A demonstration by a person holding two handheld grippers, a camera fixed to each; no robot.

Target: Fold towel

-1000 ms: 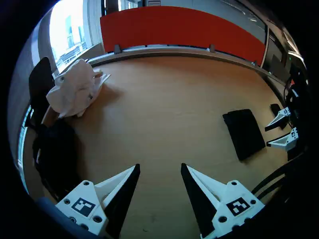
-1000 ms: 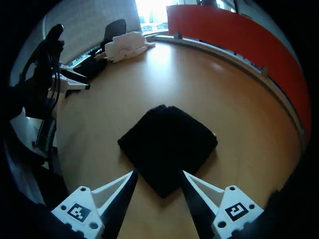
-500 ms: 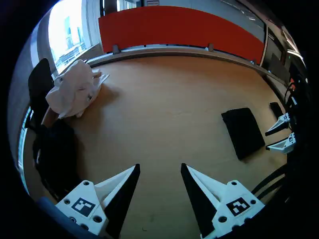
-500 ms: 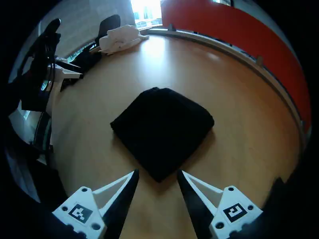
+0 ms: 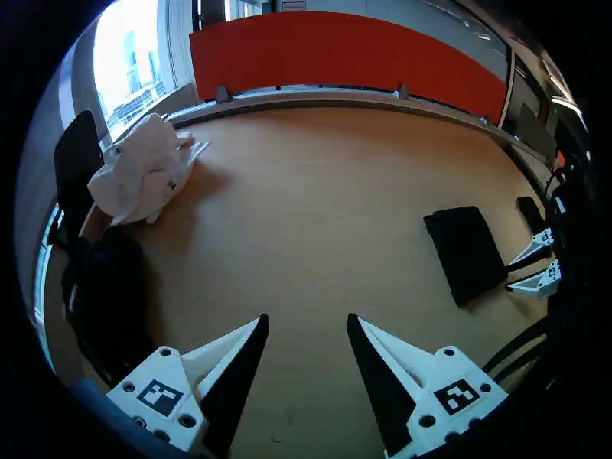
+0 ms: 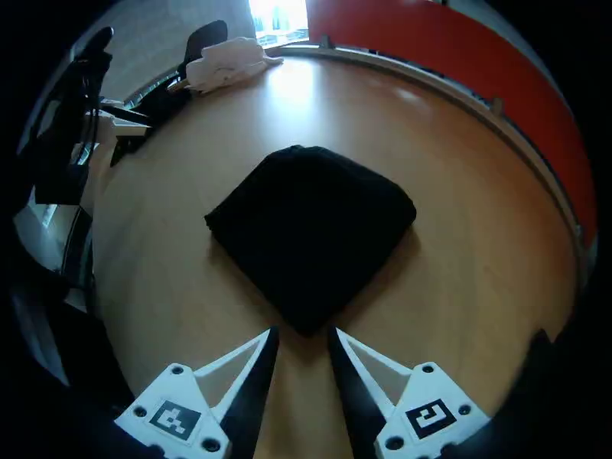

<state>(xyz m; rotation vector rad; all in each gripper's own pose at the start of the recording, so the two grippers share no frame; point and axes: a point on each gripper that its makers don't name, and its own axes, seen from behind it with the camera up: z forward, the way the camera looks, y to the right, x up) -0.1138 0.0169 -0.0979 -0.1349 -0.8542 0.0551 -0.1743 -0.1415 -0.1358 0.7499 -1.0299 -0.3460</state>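
**Nothing here to read**

I find no word, number or brand name that I can read. The only signs are black-and-white square code marks (image 5: pixel 161 398): two on my left gripper (image 5: pixel 307 320), at 7 and 5 o'clock in the left gripper view, and two on my right gripper (image 6: pixel 302 333), at the same places in the right gripper view.

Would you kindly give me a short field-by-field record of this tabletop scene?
towel: black, folded, lying flat on the wooden table
left gripper: open, over bare table, holding nothing
right gripper: open, fingertips at the towel's near corner, not clamped
other items: white cloth heap at the far table edge
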